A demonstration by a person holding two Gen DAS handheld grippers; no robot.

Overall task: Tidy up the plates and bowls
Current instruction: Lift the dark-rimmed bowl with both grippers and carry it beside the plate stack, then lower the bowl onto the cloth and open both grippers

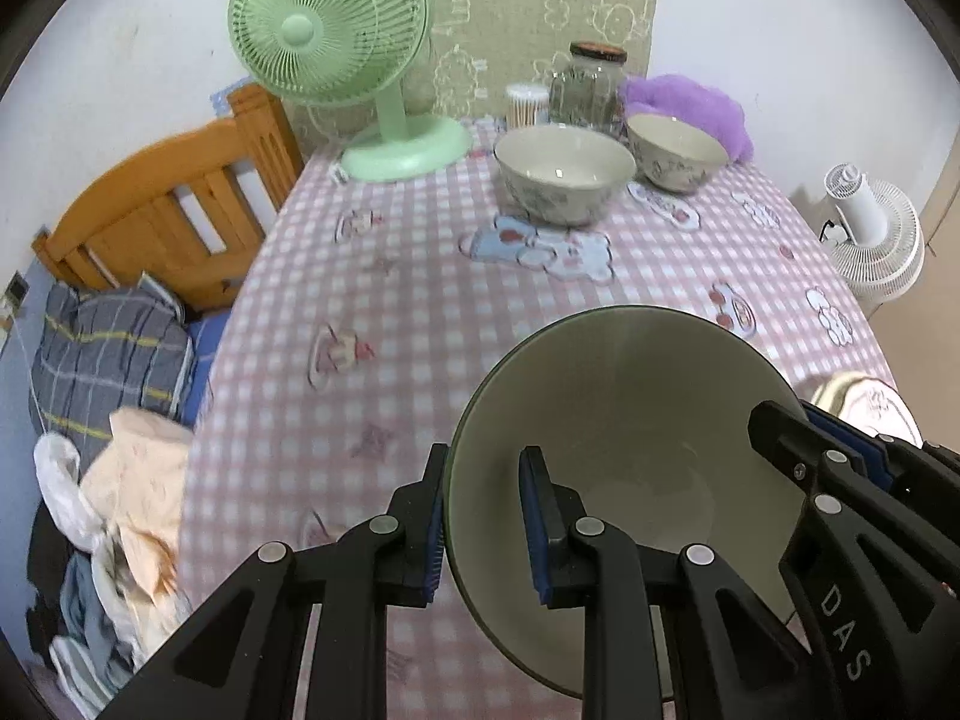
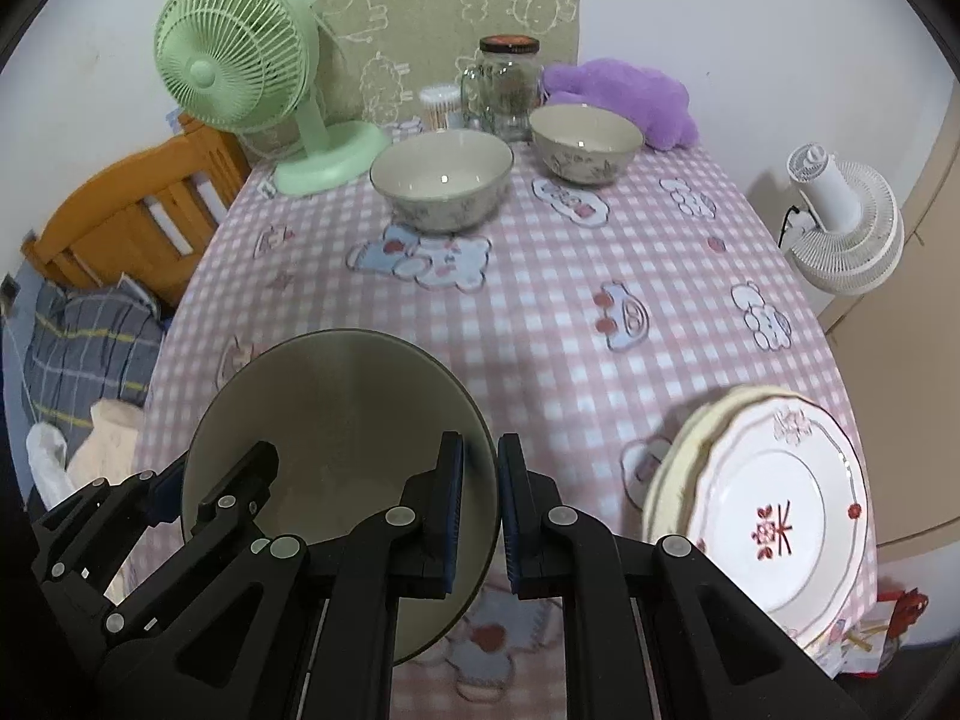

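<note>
The left gripper pinches the near-left rim of a grey bowl, one finger outside the wall, one inside. The right gripper clamps the opposite rim, jaws nearly closed. The bowl seems to hang tilted just above the table. The step looks like carrying it toward the two patterned bowls at the far end; nesting it would call for levelling first. A stack of plates sits near-right. The cloth is pink checked; a green fan and a jar stand behind.

Both claws clamped, side by side
</note>
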